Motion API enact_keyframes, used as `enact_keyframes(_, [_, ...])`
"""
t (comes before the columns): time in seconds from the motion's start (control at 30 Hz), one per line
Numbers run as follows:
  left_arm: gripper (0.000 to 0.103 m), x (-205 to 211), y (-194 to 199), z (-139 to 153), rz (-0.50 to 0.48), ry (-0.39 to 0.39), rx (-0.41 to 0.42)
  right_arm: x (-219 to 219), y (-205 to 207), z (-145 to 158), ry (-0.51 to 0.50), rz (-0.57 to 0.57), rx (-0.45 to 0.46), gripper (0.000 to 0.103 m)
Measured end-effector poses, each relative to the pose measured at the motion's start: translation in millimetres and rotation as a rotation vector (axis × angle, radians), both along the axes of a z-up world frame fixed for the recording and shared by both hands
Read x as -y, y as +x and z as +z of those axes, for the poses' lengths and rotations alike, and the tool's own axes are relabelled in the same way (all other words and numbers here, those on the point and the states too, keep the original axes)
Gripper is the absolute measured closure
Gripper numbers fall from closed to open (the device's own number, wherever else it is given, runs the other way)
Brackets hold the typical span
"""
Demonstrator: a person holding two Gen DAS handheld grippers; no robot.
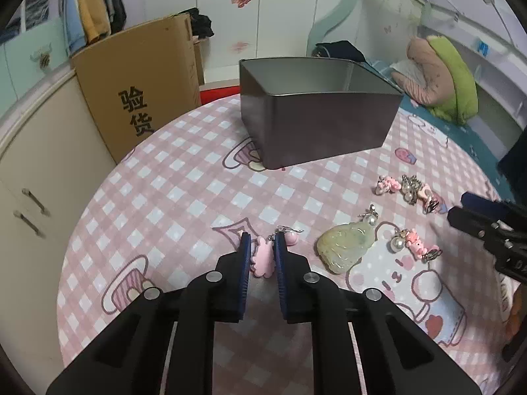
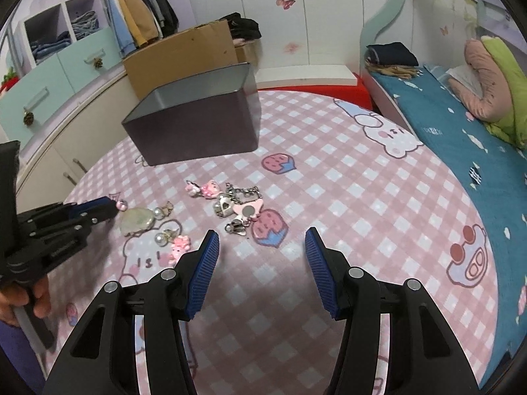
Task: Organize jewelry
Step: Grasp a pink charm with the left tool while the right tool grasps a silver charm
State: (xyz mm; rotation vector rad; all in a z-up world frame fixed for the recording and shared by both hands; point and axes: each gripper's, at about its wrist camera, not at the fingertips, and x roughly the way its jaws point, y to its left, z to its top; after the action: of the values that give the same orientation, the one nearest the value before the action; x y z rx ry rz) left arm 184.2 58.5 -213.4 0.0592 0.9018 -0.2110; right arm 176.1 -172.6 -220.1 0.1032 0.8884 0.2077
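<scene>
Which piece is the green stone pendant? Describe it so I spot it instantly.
Start at the grey tin on the pink checked cloth, then come toward the camera to the scattered trinkets. The pendant is the largest, a pale green-yellow carved slab lying flat; its neighbours are small pink charms and pearls.

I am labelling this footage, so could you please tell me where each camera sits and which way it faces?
Left wrist: on the left gripper, facing down at the table; jaws shut on a pink charm.
Right wrist: on the right gripper, facing down at the table; jaws open, a hand at left.
Shared: grey tin, jade pendant, pink checked tablecloth.
</scene>
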Motion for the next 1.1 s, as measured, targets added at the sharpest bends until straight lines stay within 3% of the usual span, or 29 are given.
enact_keyframes(0.1, [0.091, -8, -1, 4, 0.027, -0.045, -0.003, -1, 5, -2, -0.011, 0.006, -0.006, 0.049])
enact_keyframes(0.47, [0.091, -18, -17, 39, 0.037, -0.09, 0.075, -27, 26, -6, -0.048, 0.051, -0.01, 0.051])
enact_keyframes(0.53, [0.091, -16, -17, 42, 0.031, -0.1, 0.079, -28, 27, -6, -0.053, 0.062, -0.01, 0.068])
enact_keyframes(0.7, [0.091, -12, -15, 50, 0.019, -0.118, 0.095, -26, 28, -7, -0.088, 0.062, -0.011, 0.089])
enact_keyframes(0.9, [0.091, -5, -10, 58, -0.002, -0.132, 0.105, -12, 22, -2, -0.062, 0.061, -0.009, 0.089])
enact_keyframes(1.1, [0.091, 2, -7, 78, -0.053, -0.195, 0.127, -1, 21, 29, -0.011, 0.06, 0.044, 0.089])
